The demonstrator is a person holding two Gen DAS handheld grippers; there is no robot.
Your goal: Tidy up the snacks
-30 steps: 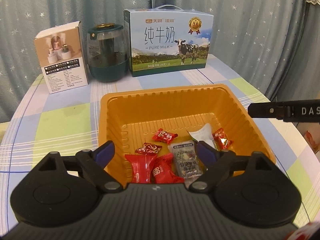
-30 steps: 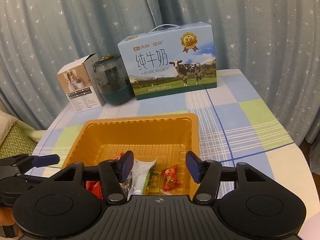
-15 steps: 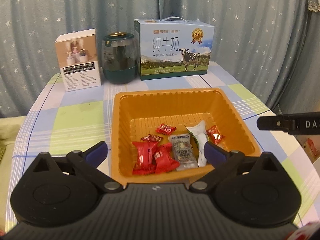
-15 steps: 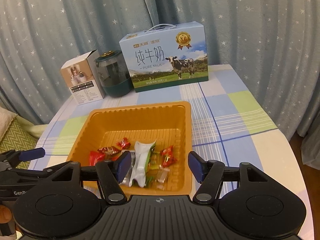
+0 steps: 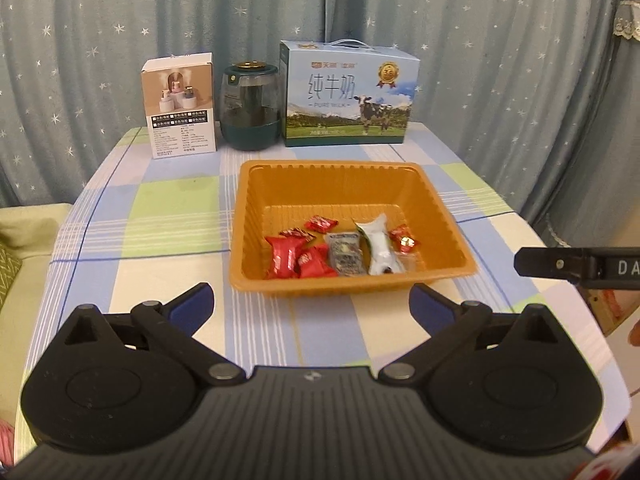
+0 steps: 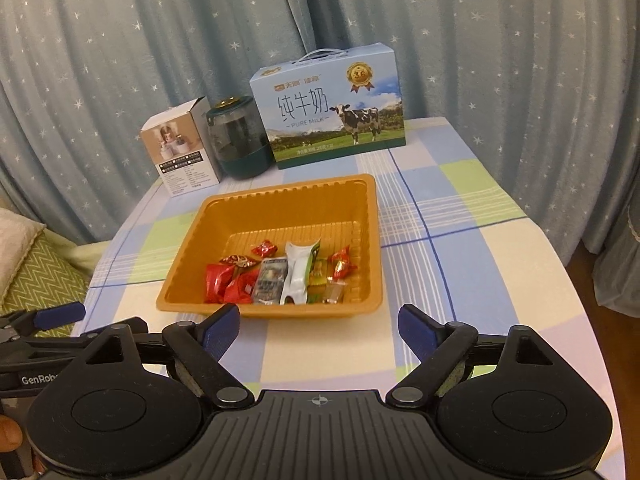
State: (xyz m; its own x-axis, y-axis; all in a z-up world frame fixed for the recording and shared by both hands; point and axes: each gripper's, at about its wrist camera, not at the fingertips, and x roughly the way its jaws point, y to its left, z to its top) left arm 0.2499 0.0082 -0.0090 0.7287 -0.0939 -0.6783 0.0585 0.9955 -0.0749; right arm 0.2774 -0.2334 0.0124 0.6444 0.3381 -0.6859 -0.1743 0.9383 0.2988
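Looks done: wrapped snacks [image 5: 340, 250] all gathered inside the orange tray [image 5: 448, 220] (none seen loose on the checked tablecloth [image 5: 180, 220]). Left gripper [image 5: 311, 305] and right gripper [image 6: 319, 328] spread wide, empty, short of the tray; right jaws just opened.

**Black gripper bodies, blue pads**

The left gripper [image 5: 311, 306] is matte black: a ribbed central plate bearing a small crosshair mark, two rounded housings with recessed discs, and angled link arms pinned by silver round-headed screws. Its fingertips [image 5: 191, 303] wear dark blue pads. The right gripper [image 6: 319, 330] is built alike (same crosshair, same silver screws), with triangular cut-outs in its outer links. White lettering, "GenRobo" and "DA", marks their sides.
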